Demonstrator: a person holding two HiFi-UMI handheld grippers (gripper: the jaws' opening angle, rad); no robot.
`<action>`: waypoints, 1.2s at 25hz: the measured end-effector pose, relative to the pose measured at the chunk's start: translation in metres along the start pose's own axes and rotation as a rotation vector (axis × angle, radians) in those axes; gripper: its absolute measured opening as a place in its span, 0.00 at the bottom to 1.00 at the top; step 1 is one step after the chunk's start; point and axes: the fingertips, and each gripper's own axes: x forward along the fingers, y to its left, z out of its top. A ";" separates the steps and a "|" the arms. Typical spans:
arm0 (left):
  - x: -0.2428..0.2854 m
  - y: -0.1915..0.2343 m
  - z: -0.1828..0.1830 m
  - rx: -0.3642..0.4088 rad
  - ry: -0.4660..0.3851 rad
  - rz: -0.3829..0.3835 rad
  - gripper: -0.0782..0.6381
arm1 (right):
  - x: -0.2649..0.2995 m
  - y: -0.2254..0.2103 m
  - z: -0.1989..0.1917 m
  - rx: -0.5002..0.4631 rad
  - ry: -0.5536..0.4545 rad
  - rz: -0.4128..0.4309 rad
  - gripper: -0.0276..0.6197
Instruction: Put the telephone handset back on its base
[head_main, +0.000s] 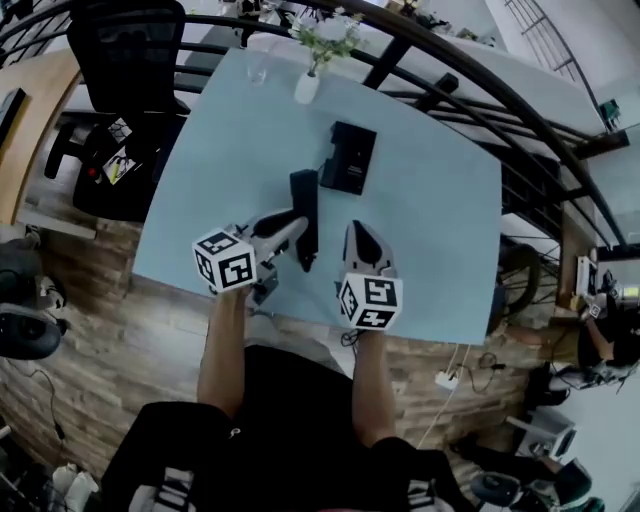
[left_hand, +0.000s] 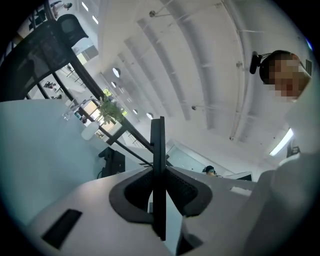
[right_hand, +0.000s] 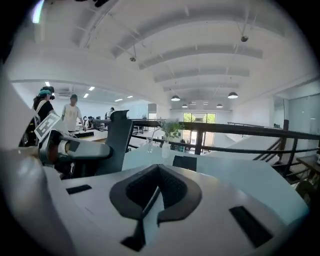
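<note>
Telephone handset (head_main: 304, 212), upright and seen edge-on, clamped between the pads of the left claw (head_main: 296, 230). The base (head_main: 348, 157) lies on the table (head_main: 440, 230) ahead of that claw, apart from it. To seat the handset well, it should probably be tipped flat, aligned over the cradle, and lowered before release. The left forearm reaches forward with its claw angled rightward. The right claw (head_main: 360, 234), jaws together and empty, hovers just beside.

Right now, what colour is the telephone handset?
Black; the handset shows best in the head view.

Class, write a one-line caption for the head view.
Left gripper holds slim black telephone handset, just short of its black rectangular base.
</note>
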 end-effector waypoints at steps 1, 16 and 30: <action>0.004 0.009 0.001 -0.004 0.011 0.010 0.21 | 0.008 0.000 -0.001 -0.003 0.001 0.001 0.03; 0.067 0.057 -0.019 -0.104 0.157 0.006 0.21 | 0.043 -0.058 -0.032 0.023 0.118 -0.015 0.03; 0.146 0.121 -0.002 -0.120 0.204 -0.070 0.21 | 0.051 -0.091 -0.037 -0.093 0.158 0.059 0.03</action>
